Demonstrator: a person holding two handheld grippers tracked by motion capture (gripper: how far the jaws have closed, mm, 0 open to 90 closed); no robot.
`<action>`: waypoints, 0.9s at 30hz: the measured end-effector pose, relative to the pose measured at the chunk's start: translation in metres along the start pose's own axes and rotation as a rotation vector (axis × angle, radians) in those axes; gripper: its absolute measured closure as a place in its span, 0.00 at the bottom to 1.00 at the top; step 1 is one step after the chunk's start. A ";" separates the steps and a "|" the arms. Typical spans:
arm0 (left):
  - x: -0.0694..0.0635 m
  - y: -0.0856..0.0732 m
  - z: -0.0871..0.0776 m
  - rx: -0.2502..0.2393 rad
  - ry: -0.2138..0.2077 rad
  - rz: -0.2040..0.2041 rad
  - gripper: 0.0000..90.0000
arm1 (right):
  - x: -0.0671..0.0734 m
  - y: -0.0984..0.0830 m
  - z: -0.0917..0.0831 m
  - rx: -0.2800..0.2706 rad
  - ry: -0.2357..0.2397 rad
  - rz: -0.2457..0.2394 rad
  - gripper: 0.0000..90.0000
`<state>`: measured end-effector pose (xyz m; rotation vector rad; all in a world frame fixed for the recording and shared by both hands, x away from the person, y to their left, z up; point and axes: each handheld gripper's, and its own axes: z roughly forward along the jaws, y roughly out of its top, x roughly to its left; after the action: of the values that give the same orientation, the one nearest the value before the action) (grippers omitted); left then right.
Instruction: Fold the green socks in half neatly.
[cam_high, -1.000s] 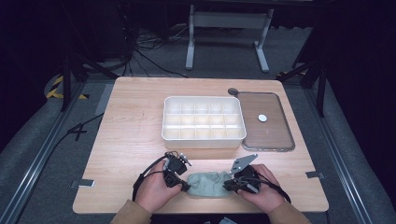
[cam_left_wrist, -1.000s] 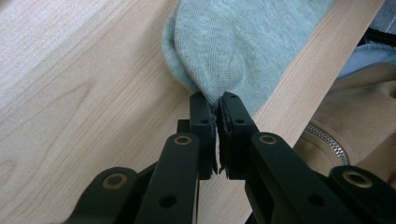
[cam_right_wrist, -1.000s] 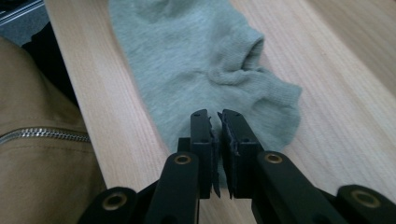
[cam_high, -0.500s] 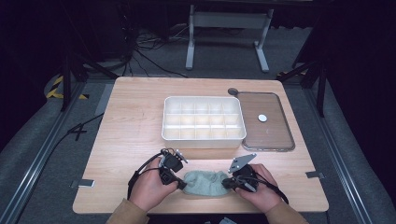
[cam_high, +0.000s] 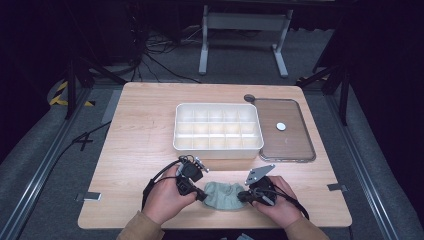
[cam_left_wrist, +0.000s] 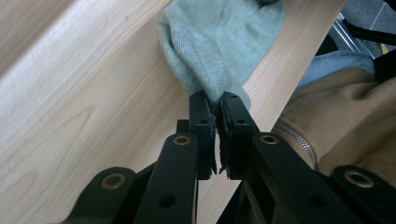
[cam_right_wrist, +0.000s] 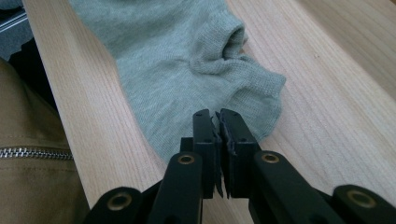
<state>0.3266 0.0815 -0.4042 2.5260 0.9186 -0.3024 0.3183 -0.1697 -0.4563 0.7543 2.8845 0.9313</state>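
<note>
Now | sock (cam_high: 224, 195): lies on the bench (cam_high: 140, 135) near its front edge, between both grippers | left gripper (cam_left_wrist: 215, 100): clamped on the sock's end | right gripper (cam_right_wrist: 217, 115): pinching the sock's edge

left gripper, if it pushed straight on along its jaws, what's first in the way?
The grey-green sock: the left gripper is shut on its edge already, so pushing on would only bunch the fabric. Beyond it, judging by the high view, comes the right gripper at the other end; depth is uncertain.
</note>
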 end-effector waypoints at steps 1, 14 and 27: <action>-0.002 0.002 0.000 -0.005 -0.002 0.009 0.94 | 0.000 0.000 0.000 0.000 -0.003 0.002 0.96; -0.024 0.032 0.013 0.010 -0.028 0.098 0.94 | 0.001 -0.003 0.000 -0.023 -0.006 0.008 0.96; -0.036 0.057 0.033 0.013 -0.048 0.159 0.94 | 0.004 -0.007 0.001 -0.043 -0.022 0.020 0.96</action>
<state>0.3343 0.0069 -0.4030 2.5731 0.6949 -0.3191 0.3121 -0.1727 -0.4601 0.7864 2.8330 0.9775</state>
